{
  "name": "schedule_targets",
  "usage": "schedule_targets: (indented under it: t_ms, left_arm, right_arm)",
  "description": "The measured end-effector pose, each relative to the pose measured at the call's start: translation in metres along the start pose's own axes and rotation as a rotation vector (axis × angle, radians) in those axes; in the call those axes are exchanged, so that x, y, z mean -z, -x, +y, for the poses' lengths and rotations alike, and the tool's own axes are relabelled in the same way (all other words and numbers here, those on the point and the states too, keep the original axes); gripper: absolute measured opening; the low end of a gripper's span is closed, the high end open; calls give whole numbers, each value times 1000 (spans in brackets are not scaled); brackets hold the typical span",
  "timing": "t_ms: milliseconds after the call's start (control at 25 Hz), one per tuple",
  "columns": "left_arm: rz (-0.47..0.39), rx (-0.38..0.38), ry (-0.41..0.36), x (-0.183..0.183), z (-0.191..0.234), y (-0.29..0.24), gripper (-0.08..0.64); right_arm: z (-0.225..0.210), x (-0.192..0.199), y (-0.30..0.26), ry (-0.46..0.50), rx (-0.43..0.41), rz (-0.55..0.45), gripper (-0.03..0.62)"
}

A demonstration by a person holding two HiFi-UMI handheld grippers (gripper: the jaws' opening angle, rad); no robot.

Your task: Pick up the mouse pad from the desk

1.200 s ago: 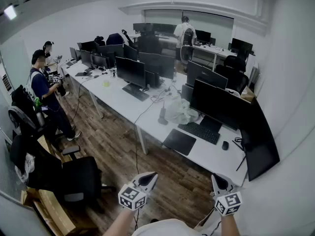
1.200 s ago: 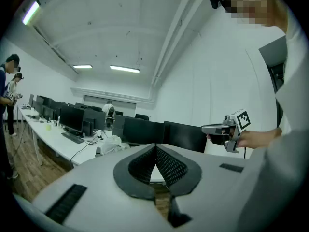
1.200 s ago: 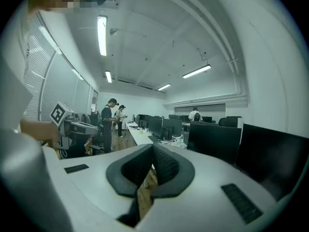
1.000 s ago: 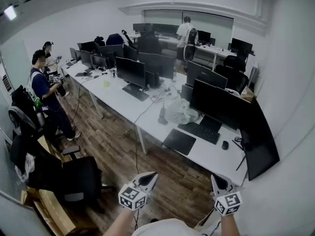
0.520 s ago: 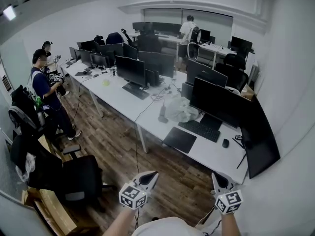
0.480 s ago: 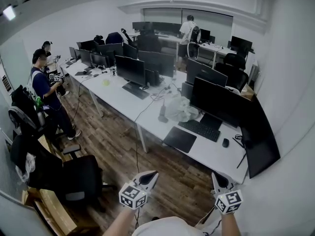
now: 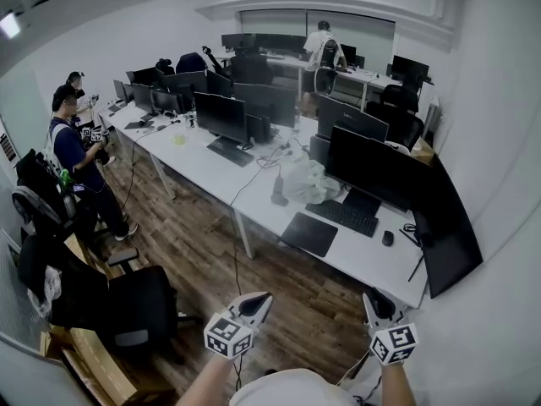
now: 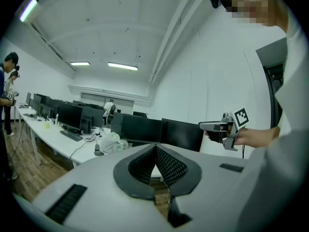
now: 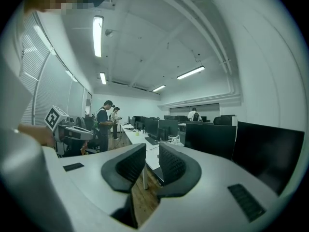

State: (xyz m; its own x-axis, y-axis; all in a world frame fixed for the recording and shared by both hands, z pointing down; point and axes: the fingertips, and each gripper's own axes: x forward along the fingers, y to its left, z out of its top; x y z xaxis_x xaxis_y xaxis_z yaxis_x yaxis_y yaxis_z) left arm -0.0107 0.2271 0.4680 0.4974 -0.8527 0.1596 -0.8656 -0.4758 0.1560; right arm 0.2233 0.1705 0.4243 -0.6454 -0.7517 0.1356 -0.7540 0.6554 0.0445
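Observation:
In the head view the dark square mouse pad (image 7: 309, 233) lies flat near the front edge of the long white desk (image 7: 372, 259), left of the keyboard (image 7: 342, 216). Both grippers hang close to my body, well short of the desk and above the wooden floor. The left gripper (image 7: 257, 299) is shut; in its own view its ribbed pads (image 8: 166, 166) meet with nothing between them (image 8: 155, 148). The right gripper (image 7: 377, 304) has its jaws opening, and a narrow empty gap shows between the pads (image 9: 152, 154).
A mouse (image 7: 387, 238) and dark monitors (image 7: 372, 172) stand behind the pad, with a crumpled white bag (image 7: 306, 180) to the left. A black office chair (image 7: 127, 307) is at my left. Two people (image 7: 72, 150) stand at the desk's far left end, another at the back desks (image 7: 319, 45).
Both grippers stay at the same spot near my body. The head view has tilted slightly, and the person at the back desks has stepped to the right.

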Motion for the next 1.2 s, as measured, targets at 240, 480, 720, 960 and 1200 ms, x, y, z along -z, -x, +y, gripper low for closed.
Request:
schedule_targets:
  t_ms: [240, 480, 720, 960, 1200]
  left_arm:
    - [1, 0, 7, 4, 7, 12, 17]
    - [9, 6, 13, 13, 13, 29, 17]
    - [11, 10, 19, 22, 21, 43, 17]
    - [14, 25, 16, 29, 22, 51, 17]
    - [17, 25, 40, 31, 30, 48, 17]
  right_arm:
    - [11, 1, 0, -9, 7, 5, 174]
    - [22, 2, 0, -22, 28, 6, 210]
    - [42, 8, 1, -22, 28, 12, 212]
    - [52, 13, 5, -36, 38, 12, 218]
    - [50, 20, 0, -45, 45, 29, 225]
